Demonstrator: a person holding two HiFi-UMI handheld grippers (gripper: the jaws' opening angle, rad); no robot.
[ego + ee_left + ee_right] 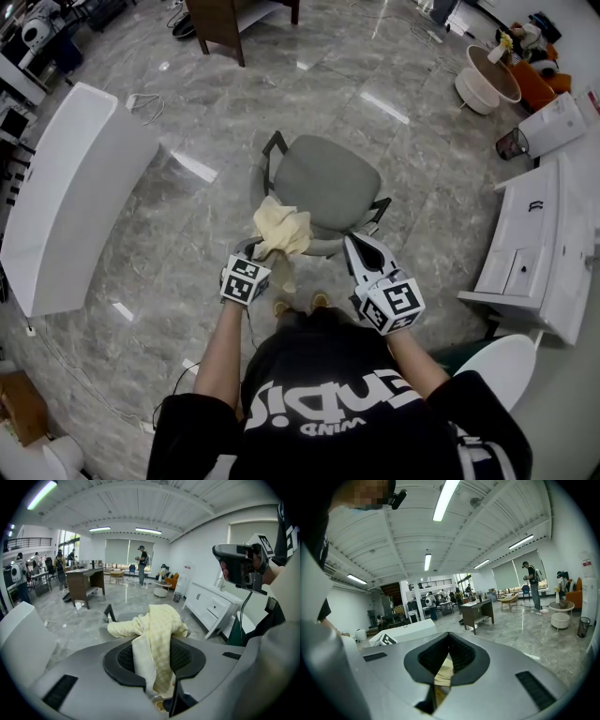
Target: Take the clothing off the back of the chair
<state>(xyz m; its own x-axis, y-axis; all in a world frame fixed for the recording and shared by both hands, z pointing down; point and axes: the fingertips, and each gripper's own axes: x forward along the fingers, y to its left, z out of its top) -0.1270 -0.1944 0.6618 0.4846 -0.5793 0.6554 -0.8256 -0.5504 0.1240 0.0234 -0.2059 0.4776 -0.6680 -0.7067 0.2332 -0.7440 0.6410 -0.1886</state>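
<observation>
A pale yellow cloth hangs bunched at the near edge of a grey office chair, by its backrest. My left gripper is shut on the cloth. In the left gripper view the fabric is pinched between the dark pads and drapes over and below my left gripper, with the chair's armrest behind it. My right gripper is beside the chair back on the right, its jaws together with nothing in them. In the right gripper view my right gripper has its tips meeting, and a bit of yellow cloth shows beyond.
A long white curved table stands to the left and a white cabinet to the right. A brown desk, a round white stool and a small bin lie farther off. The floor is polished grey stone.
</observation>
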